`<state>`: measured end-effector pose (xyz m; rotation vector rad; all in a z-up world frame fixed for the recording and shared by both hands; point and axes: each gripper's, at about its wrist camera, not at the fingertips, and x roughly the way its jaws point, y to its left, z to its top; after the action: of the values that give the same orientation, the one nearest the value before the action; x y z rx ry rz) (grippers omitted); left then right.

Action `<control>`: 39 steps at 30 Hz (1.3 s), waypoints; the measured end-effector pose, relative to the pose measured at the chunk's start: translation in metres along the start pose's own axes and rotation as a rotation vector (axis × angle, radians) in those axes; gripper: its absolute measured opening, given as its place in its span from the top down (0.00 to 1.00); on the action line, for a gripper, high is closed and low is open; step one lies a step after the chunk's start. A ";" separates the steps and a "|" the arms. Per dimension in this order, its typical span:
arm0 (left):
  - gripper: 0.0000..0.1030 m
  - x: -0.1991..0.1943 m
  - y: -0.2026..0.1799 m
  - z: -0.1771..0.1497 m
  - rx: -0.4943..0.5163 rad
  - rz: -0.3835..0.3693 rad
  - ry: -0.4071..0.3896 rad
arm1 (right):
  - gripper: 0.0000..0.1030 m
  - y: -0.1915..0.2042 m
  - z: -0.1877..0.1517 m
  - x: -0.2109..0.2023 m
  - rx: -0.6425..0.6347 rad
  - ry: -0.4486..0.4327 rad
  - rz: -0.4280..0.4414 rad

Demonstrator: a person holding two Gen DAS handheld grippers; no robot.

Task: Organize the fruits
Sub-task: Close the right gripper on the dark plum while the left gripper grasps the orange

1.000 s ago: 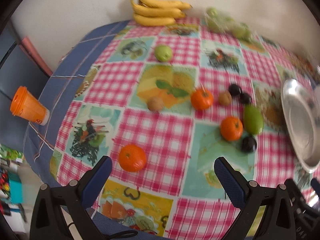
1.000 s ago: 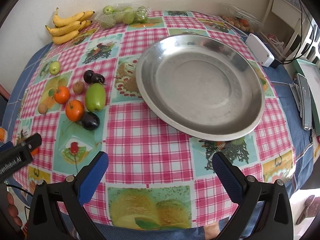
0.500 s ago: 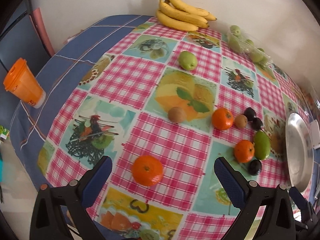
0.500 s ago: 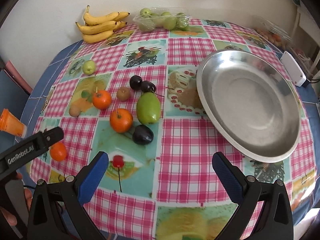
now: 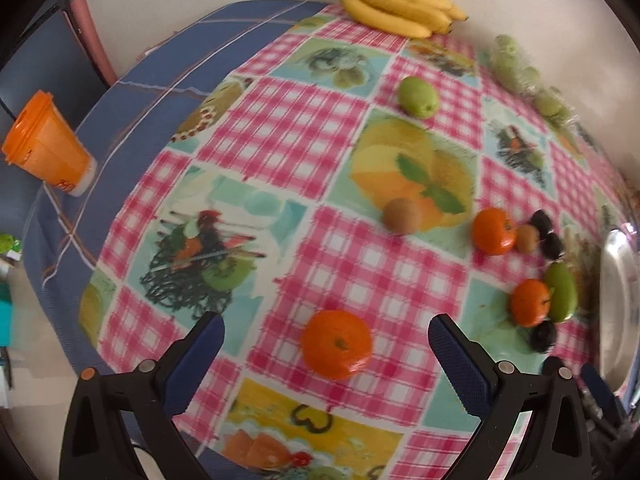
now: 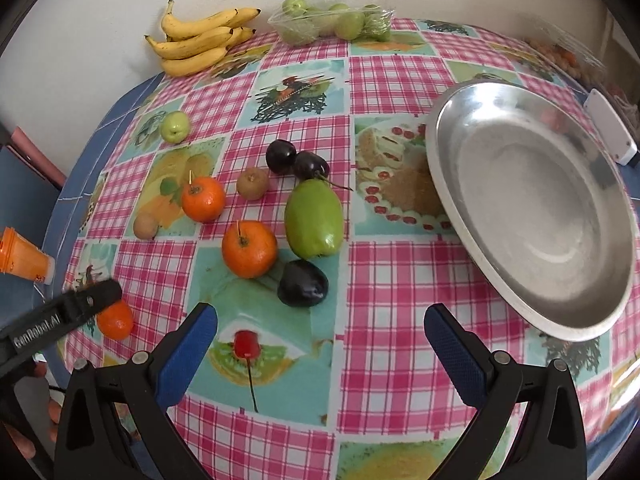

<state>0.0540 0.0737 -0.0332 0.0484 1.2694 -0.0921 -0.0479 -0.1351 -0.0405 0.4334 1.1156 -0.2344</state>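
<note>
Here, left gripper (image 5: 326,354) jaws spread wide flank the lone orange (image 5: 336,344) near the bench (image 5: 280,128) edge; right gripper (image 6: 320,344) jaws wide, empty.

Soft, even daylight is filling both views, and the wall behind the desk (image 6: 384,80) is appearing bright and washed out. Fruits are casting only faint, short shadows; the bananas (image 6: 200,40) are throwing a soft one on the wall. The metal plate (image 6: 532,216) is showing broad, pale reflections across its basin. The left wrist view is smearing with motion blur, most strongly at the near orange (image 5: 336,344) and the bagged green fruit (image 5: 520,72). The right wrist view is staying sharp at centre. Fisheye distortion is bending the desk edge in both, and black vignetting is closing the corners.
</note>
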 end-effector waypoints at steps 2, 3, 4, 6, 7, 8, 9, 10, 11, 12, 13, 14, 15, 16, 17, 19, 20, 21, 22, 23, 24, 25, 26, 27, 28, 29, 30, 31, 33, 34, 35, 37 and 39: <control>0.00 0.003 0.004 -0.001 -0.013 0.004 0.018 | 0.00 -0.003 0.002 0.003 0.014 0.000 -0.005; 0.00 0.004 0.006 -0.002 -0.022 0.000 0.025 | 0.00 -0.005 0.003 0.003 0.022 0.000 -0.004; 0.00 0.004 0.008 -0.003 -0.026 -0.003 0.030 | 0.00 -0.007 0.003 0.004 0.033 0.004 0.004; 0.01 0.004 0.008 -0.004 -0.019 -0.003 0.033 | 0.00 -0.008 0.004 0.003 0.044 0.007 0.011; 0.01 0.004 0.007 -0.005 -0.015 -0.005 0.033 | 0.00 -0.008 0.004 0.003 0.043 0.004 0.008; 0.01 0.004 0.006 -0.006 -0.011 -0.011 0.034 | 0.00 -0.007 0.004 0.003 0.039 0.002 0.005; 0.03 0.004 0.005 -0.006 -0.006 -0.019 0.036 | 0.00 -0.006 0.004 0.003 0.035 0.001 0.001; 0.07 0.004 0.003 -0.007 -0.004 -0.025 0.040 | 0.00 -0.004 0.004 0.004 0.032 0.003 0.001; 0.09 0.005 0.003 -0.008 -0.002 -0.032 0.046 | 0.00 -0.003 0.005 0.005 0.029 0.007 0.007; 0.12 0.006 0.003 -0.008 -0.002 -0.036 0.050 | 0.00 -0.002 0.004 0.006 0.026 0.010 0.010; 0.12 0.006 0.003 -0.008 -0.005 -0.038 0.055 | 0.00 -0.001 0.005 0.008 0.022 0.011 0.007; 0.13 0.007 0.003 -0.008 -0.009 -0.043 0.058 | 0.00 0.000 0.006 0.008 0.020 0.011 0.002; 0.16 0.006 0.002 -0.008 -0.012 -0.045 0.060 | 0.00 0.001 0.006 0.009 0.020 0.011 -0.002; 0.19 0.007 0.002 -0.008 -0.013 -0.045 0.062 | 0.01 0.001 0.007 0.009 0.023 0.010 0.000; 0.20 0.007 0.001 -0.008 -0.012 -0.045 0.064 | 0.03 0.001 0.008 0.009 0.026 0.008 0.005; 0.22 0.008 -0.001 -0.008 -0.007 -0.053 0.070 | 0.10 0.002 0.009 0.010 0.024 0.006 0.008; 0.23 0.009 -0.003 -0.009 -0.006 -0.058 0.073 | 0.18 0.002 0.010 0.010 0.021 0.007 0.005; 0.25 0.010 -0.003 -0.009 -0.005 -0.064 0.077 | 0.25 0.003 0.010 0.011 0.017 0.009 0.004; 0.28 0.010 -0.005 -0.009 -0.004 -0.069 0.080 | 0.28 0.004 0.010 0.013 0.012 0.016 0.000; 0.30 0.011 -0.006 -0.009 -0.004 -0.073 0.082 | 0.33 0.005 0.010 0.014 0.010 0.021 -0.002; 0.33 0.012 -0.007 -0.009 -0.004 -0.077 0.085 | 0.38 0.005 0.010 0.015 0.008 0.027 -0.005; 0.36 0.012 -0.007 -0.010 -0.004 -0.080 0.088 | 0.41 0.005 0.010 0.017 0.011 0.033 -0.004; 0.37 0.013 -0.008 -0.010 -0.004 -0.084 0.090 | 0.46 0.005 0.010 0.018 0.014 0.038 -0.003; 0.41 0.013 -0.009 -0.011 -0.004 -0.087 0.093 | 0.53 0.004 0.010 0.019 0.020 0.041 0.000; 0.44 0.013 -0.009 -0.011 -0.004 -0.090 0.096 | 0.55 0.003 0.010 0.019 0.025 0.044 0.005; 0.46 0.013 -0.010 -0.011 -0.003 -0.089 0.096 | 0.57 0.003 0.010 0.019 0.032 0.048 0.014; 0.48 0.013 -0.010 -0.011 -0.002 -0.084 0.095 | 0.59 0.003 0.010 0.019 0.037 0.051 0.022; 0.51 0.014 -0.010 -0.011 -0.002 -0.080 0.093 | 0.60 0.003 0.010 0.020 0.037 0.052 0.029; 0.55 0.012 -0.008 -0.011 -0.006 -0.074 0.089 | 0.64 0.006 0.011 0.019 0.028 0.050 0.033; 0.58 0.012 -0.007 -0.010 -0.009 -0.072 0.086 | 0.64 0.006 0.011 0.019 0.025 0.050 0.033; 0.58 0.011 -0.006 -0.010 -0.014 -0.074 0.085 | 0.65 0.007 0.011 0.019 0.023 0.052 0.034; 0.58 0.012 -0.004 -0.010 -0.019 -0.078 0.088 | 0.65 0.007 0.011 0.021 0.023 0.059 0.038; 0.59 0.012 -0.004 -0.009 -0.018 -0.078 0.087 | 0.67 0.007 0.011 0.023 0.026 0.064 0.044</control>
<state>0.0482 0.0701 -0.0471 -0.0128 1.3594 -0.1464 -0.0267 -0.1334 -0.0557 0.4908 1.1659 -0.1972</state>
